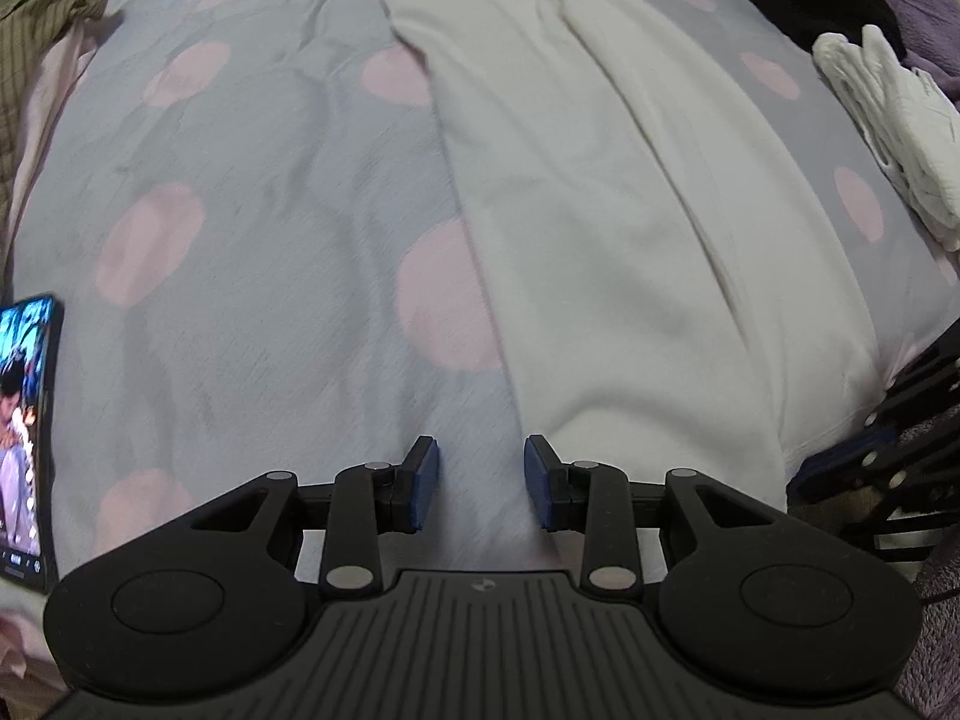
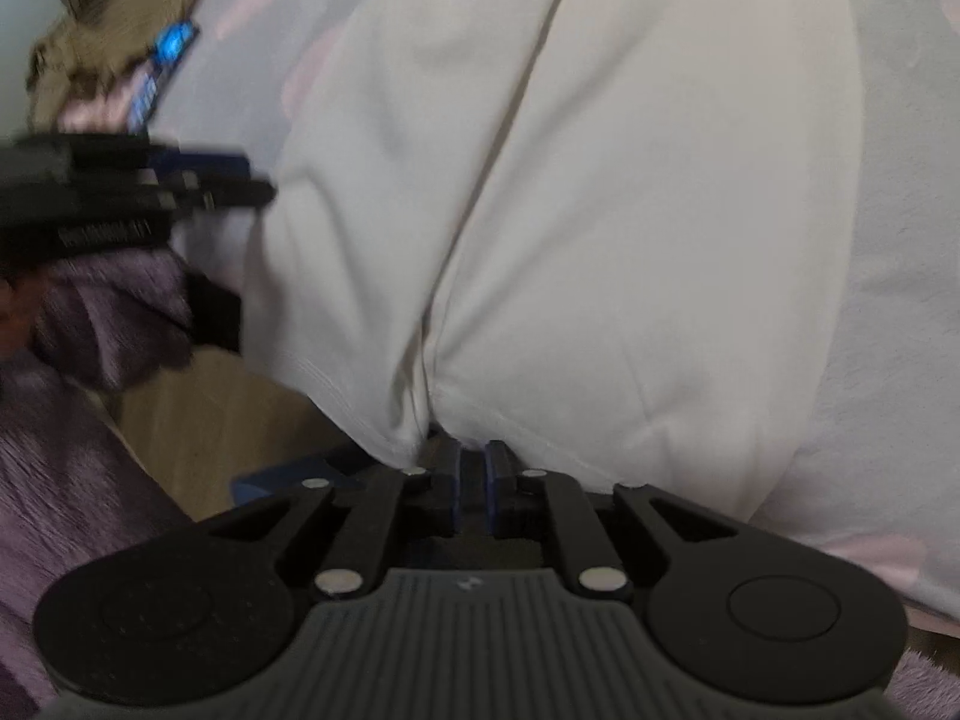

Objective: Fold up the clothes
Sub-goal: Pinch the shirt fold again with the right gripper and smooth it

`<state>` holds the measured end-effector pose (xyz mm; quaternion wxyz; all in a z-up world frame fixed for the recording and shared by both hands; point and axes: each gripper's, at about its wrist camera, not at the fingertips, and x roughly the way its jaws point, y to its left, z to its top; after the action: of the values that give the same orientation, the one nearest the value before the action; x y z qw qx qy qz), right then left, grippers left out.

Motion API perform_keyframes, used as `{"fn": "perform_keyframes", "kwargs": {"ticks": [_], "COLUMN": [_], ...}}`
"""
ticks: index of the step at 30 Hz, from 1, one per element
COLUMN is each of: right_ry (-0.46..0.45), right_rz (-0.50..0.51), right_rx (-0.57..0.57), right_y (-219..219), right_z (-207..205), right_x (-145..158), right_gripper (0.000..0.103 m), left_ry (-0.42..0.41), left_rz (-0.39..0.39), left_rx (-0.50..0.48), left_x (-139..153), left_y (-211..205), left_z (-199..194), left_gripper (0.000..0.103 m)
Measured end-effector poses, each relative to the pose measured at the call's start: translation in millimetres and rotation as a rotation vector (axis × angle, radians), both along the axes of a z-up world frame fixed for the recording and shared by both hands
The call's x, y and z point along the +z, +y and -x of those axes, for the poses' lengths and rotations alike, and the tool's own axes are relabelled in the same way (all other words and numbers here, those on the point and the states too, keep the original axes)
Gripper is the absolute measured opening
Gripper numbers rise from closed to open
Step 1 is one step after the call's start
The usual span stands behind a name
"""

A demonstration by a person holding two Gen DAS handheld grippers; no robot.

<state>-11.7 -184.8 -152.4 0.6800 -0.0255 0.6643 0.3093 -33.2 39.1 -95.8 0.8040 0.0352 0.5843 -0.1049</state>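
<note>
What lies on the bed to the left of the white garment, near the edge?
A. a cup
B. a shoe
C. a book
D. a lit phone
D: the left wrist view shows a phone with a glowing screen lying on the dotted bedspread, left of the white garment.

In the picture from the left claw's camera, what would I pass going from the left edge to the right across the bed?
Phone with a lit screen → grey bedspread with pink dots → long white garment laid flat → folded white clothes near the right edge.
</note>
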Motion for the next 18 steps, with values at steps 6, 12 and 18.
{"fn": "perform_keyframes", "kwargs": {"ticks": [6,12,18], "right_ry": [-0.145,-0.256,-0.245], "right_rz": [-0.034,0.043,0.089], "right_rx": [-0.071,-0.141,-0.179], "right_y": [-22.9,-37.3,-50.9], "right_z": [-15.2,-35.7,-50.0], "right_x": [32.7,37.5,22.1], "right_gripper": [0.030,0.030,0.030], "left_ry": [-0.067,-0.096,-0.083], "left_rz": [0.038,0.126,0.051], "left_rx": [-0.047,-0.021,-0.032], "left_x": [13.5,16.4,-4.0], "left_y": [-2.6,-5.9,-22.0], "left_z": [-0.6,-27.4,-42.2], "left_gripper": [0.030,0.030,0.031]}}
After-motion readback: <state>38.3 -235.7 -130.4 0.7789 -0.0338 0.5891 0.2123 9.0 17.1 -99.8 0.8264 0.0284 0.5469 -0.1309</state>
